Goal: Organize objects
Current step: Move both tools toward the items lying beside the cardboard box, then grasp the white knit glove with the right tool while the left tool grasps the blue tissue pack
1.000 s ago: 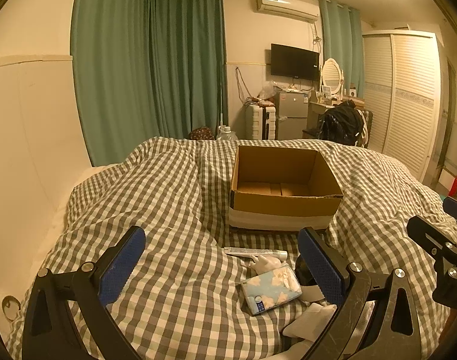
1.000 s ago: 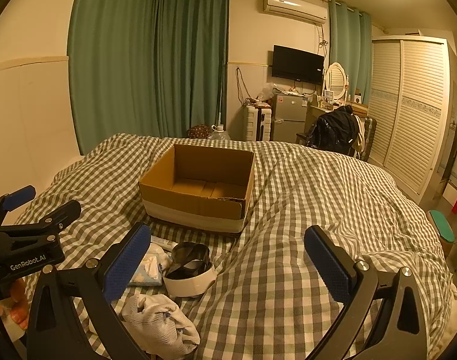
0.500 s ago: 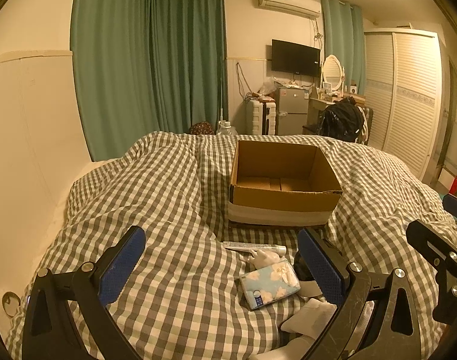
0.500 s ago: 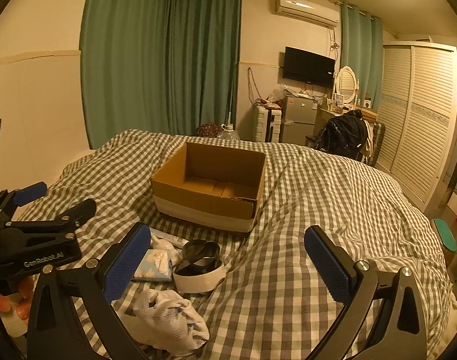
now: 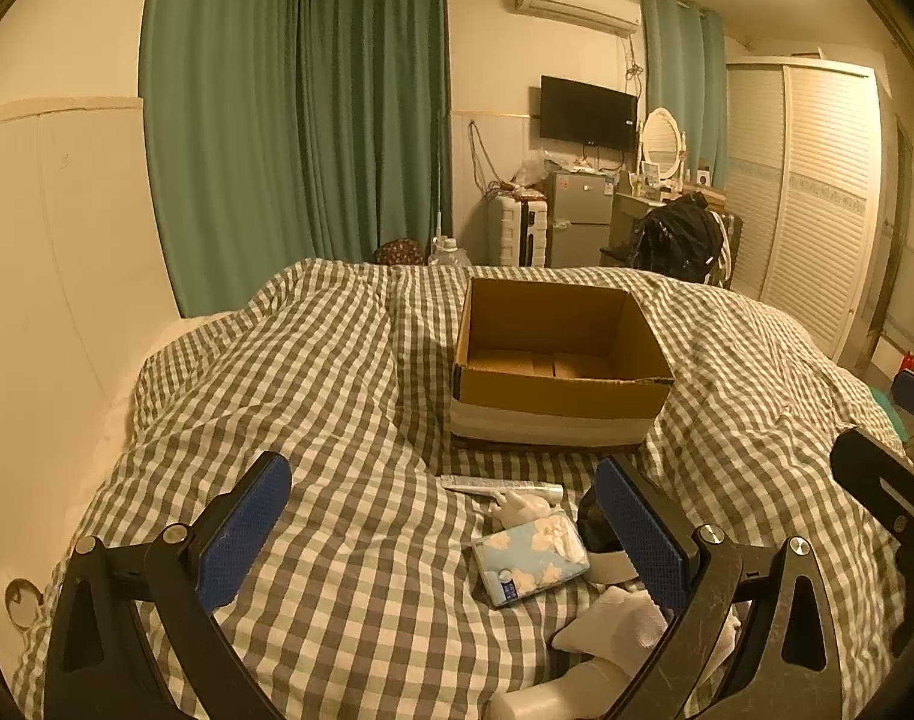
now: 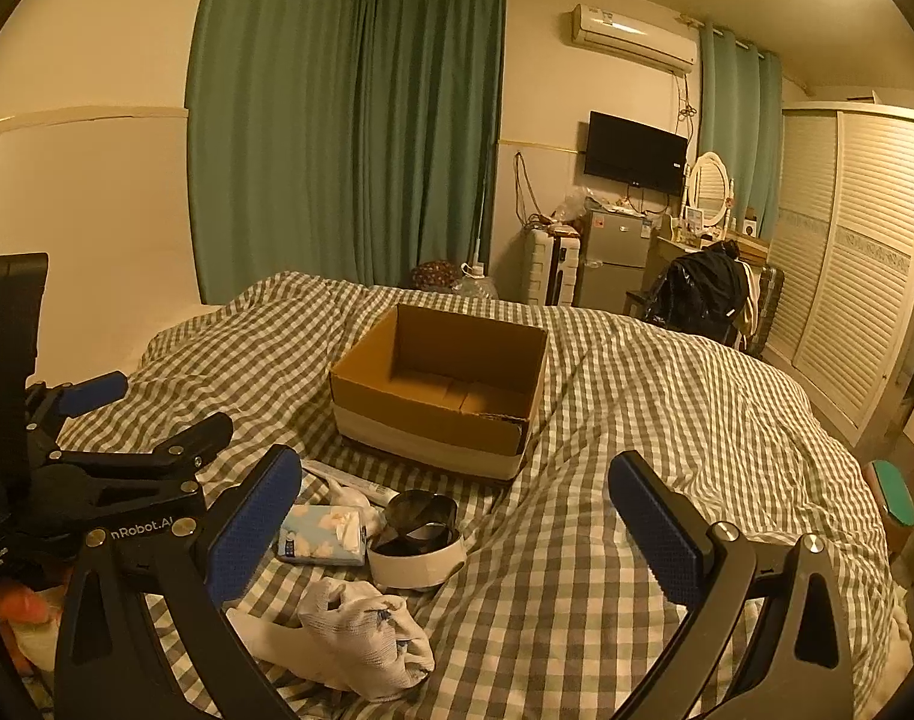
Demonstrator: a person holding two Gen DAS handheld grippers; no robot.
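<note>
Cardboard box (image 5: 562,360) sits empty on the checked bed (image 5: 312,396) beyond a tissue pack (image 5: 530,558), tube (image 5: 502,485) and glove (image 6: 360,630), so with left gripper (image 5: 444,534) and right gripper (image 6: 450,528) both spread wide and holding nothing, sorting seems barely begun and the next move calls for lowering onto one item.

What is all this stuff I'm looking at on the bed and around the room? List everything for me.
cardboard box: 1, brown with a white band, open, mid-bed
tissue pack: 1, pale blue with white flowers, on the quilt near the box
tube: 1, white, lying between box and tissue pack
round container: 1, white with dark contents, beside the tissue pack
white glove: 1, crumpled, nearest the camera
quilt: 1, grey-white check, covering the bed
curtains: green, back wall
television: 1, black, wall-mounted
air conditioner: 1, white, high on wall
wardrobe: 1, white, louvred, right side
left gripper: black, blue pads, open
right gripper: black, blue pads, open
</note>
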